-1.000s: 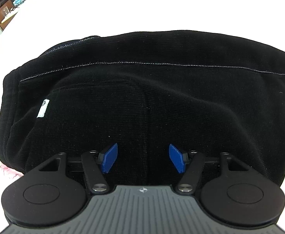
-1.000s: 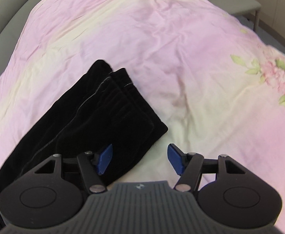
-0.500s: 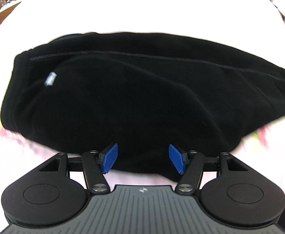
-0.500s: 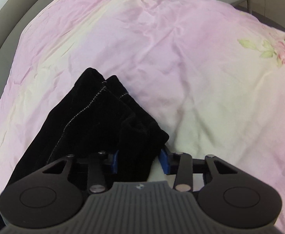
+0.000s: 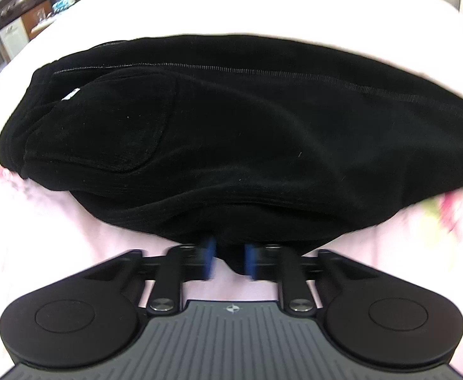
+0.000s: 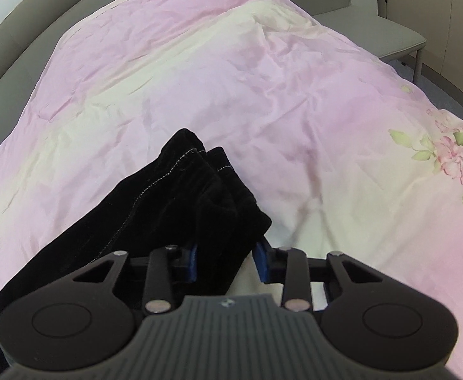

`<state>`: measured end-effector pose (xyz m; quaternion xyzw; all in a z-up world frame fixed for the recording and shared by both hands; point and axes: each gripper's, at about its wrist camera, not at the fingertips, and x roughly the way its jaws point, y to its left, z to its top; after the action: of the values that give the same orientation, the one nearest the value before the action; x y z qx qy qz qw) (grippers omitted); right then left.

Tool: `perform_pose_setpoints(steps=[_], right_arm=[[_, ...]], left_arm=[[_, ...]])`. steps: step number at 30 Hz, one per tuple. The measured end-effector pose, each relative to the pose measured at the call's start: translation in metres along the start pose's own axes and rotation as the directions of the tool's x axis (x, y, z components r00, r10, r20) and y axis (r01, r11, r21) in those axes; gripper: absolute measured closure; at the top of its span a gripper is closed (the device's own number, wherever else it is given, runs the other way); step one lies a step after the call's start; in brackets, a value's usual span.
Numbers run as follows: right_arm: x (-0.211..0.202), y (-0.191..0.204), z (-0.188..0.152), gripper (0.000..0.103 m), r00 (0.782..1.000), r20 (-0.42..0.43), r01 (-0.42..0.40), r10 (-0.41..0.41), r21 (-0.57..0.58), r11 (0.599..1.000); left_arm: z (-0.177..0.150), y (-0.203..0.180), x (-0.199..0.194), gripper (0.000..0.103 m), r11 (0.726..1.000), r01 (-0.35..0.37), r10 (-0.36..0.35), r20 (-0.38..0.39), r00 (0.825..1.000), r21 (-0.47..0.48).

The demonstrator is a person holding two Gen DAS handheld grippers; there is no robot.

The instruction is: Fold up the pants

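Note:
Black pants [image 5: 231, 133] lie on a pink bedspread [image 5: 73, 237]; the waist end with a back pocket and a small white tag fills the left wrist view. My left gripper [image 5: 229, 261] is shut on the near edge of the pants, a fold of cloth pinched between its blue pads. In the right wrist view the leg ends of the pants [image 6: 180, 202] lie stacked, hems pointing away. My right gripper [image 6: 226, 261] is shut on the near corner of the leg ends, cloth bunched between its blue pads.
The pink and cream bedspread [image 6: 263, 88] with a flower print [image 6: 453, 158] stretches far and right. A grey headboard [image 6: 25, 31] curves along the back left. A grey bench [image 6: 399, 44] stands at the back right. Furniture shows at the left wrist view's top left.
Both grippers went from open to shut on the pants. The left one pulled back to the near edge and closed on it. The right one closed on the leg ends and lifted them.

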<state>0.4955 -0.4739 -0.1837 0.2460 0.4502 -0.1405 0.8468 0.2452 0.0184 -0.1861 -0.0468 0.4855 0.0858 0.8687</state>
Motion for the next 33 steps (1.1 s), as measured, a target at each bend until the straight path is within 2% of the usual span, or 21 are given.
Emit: perform_pose_setpoints(steps=[2, 8, 10, 14, 18, 20, 24, 26, 30, 31, 32, 33], right_arm=[[-0.010, 0.003, 0.004, 0.073, 1.000, 0.009, -0.007, 0.007, -0.002, 1.000], [-0.060, 0.010, 0.015, 0.077, 0.999, 0.046, -0.012, 0.012, -0.010, 1.000], [-0.078, 0.001, 0.016, 0.077, 0.998, 0.059, -0.010, 0.011, -0.008, 1.000], [-0.101, -0.040, 0.004, 0.077, 1.000, 0.012, 0.016, -0.017, 0.045, 0.999], [-0.097, -0.096, -0.029, 0.078, 0.995, -0.074, 0.076, -0.067, 0.134, 0.988], [-0.086, -0.124, -0.050, 0.078, 0.991, -0.120, 0.088, -0.065, 0.200, 0.976], [-0.064, -0.135, -0.070, 0.077, 0.989, -0.130, 0.099, -0.075, 0.191, 0.977], [-0.057, -0.134, -0.072, 0.076, 0.987, -0.135, 0.111, -0.087, 0.179, 0.978], [-0.053, -0.133, -0.070, 0.075, 0.986, -0.143, 0.111, -0.087, 0.171, 0.979], [-0.055, -0.133, -0.069, 0.075, 0.987, -0.140, 0.107, -0.084, 0.170, 0.980], [-0.058, -0.132, -0.069, 0.075, 0.988, -0.135, 0.102, -0.080, 0.168, 0.981], [-0.060, -0.131, -0.069, 0.075, 0.989, -0.129, 0.098, -0.077, 0.161, 0.982]], left_arm=[[0.004, 0.000, -0.012, 0.092, 1.000, -0.007, 0.007, 0.032, 0.999, 0.003], [0.007, 0.008, -0.050, 0.093, 1.000, -0.012, 0.012, 0.018, 1.000, -0.001], [-0.001, 0.020, -0.070, 0.093, 1.000, 0.006, -0.006, -0.005, 1.000, -0.016], [-0.021, 0.022, -0.068, 0.093, 0.999, 0.047, -0.046, -0.101, 0.994, 0.005], [-0.041, 0.029, -0.040, 0.093, 0.995, 0.078, -0.089, -0.222, 0.971, -0.059], [-0.046, 0.031, -0.023, 0.093, 0.995, 0.074, -0.089, -0.251, 0.964, -0.067], [-0.052, 0.035, 0.012, 0.093, 0.990, 0.084, -0.117, -0.325, 0.939, -0.114], [-0.053, 0.035, 0.019, 0.093, 0.987, 0.092, -0.131, -0.333, 0.934, -0.131], [-0.050, 0.030, 0.014, 0.091, 0.993, 0.097, -0.116, -0.353, 0.929, -0.072], [-0.053, 0.030, 0.005, 0.087, 0.994, 0.096, -0.109, -0.347, 0.931, -0.053], [-0.052, 0.029, 0.000, 0.078, 0.995, 0.095, -0.100, -0.342, 0.934, -0.030], [-0.051, 0.029, -0.007, 0.075, 0.995, 0.098, -0.094, -0.333, 0.938, -0.007]])
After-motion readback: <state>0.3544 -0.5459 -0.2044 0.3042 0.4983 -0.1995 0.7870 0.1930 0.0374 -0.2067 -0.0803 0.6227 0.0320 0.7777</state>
